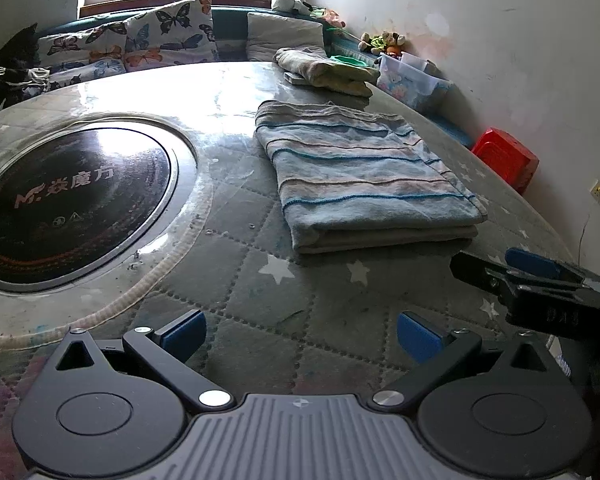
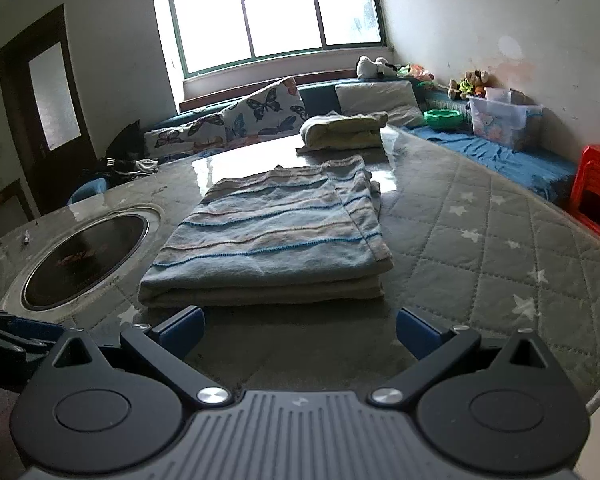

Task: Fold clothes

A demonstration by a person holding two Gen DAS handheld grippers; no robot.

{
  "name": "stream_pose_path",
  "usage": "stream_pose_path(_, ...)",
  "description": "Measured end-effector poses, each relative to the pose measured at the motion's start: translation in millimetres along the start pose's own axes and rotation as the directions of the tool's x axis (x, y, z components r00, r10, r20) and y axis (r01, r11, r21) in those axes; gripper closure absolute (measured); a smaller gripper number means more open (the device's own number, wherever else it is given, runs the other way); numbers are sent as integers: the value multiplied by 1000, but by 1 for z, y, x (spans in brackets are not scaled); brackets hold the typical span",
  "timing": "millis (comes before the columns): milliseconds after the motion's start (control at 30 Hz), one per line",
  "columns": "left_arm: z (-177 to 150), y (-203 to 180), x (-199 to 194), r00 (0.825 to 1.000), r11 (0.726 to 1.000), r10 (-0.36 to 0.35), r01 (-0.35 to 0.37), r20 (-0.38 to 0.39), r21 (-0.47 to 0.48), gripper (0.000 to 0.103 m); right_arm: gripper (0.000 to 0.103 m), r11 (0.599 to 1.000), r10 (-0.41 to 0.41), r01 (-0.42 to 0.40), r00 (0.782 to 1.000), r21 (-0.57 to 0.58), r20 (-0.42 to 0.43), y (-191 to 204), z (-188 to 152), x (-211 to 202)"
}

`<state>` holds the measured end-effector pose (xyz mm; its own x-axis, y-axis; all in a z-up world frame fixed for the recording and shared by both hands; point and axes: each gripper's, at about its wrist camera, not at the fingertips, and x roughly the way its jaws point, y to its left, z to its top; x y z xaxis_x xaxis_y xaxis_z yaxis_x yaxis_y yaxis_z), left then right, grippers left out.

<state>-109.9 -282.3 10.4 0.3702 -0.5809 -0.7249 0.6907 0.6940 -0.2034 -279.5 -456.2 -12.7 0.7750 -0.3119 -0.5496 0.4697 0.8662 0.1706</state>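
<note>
Glare from the window [image 2: 276, 8] washes out the far half of the table [image 1: 260, 292], so I cannot read the surface there in either view. Through the left wrist camera I see only the tip of the right gripper [image 1: 500, 270], cut off at the right edge of the frame; the rest of it is out of sight. In the right wrist view the left gripper shows as a dark sliver at the lower left, too cropped to judge from there.

Both tools I am holding read clearly from their own cameras. My left gripper [image 1: 300, 334] has its two blue-padded fingers spread wide with nothing between them, over the quilted star-print cover. My right gripper [image 2: 300, 332] is spread the same way, empty, just short of the near edge of the striped garment [image 2: 276, 236].

That striped garment [image 1: 364, 176] lies folded into a neat rectangle at centre frame in the right view and right of centre in the left view (I count several layers at its near edge, though not how many). One second folded piece, a pale yellowish garment [image 2: 346, 130], sits beyond it toward the upper centre. So: two folded items, two grippers.

One round black hotplate [image 1: 68, 204] is set into the table at the left. A red stool [image 2: 598, 190] is clipped by the right edge.
</note>
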Motion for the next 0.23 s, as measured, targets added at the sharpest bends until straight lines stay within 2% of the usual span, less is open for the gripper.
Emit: stream_pose_path(233,0,1,1,1000,1000,1,-1,8,-3,0,0,1000,-5,5,1000,6,-2,0,0,2)
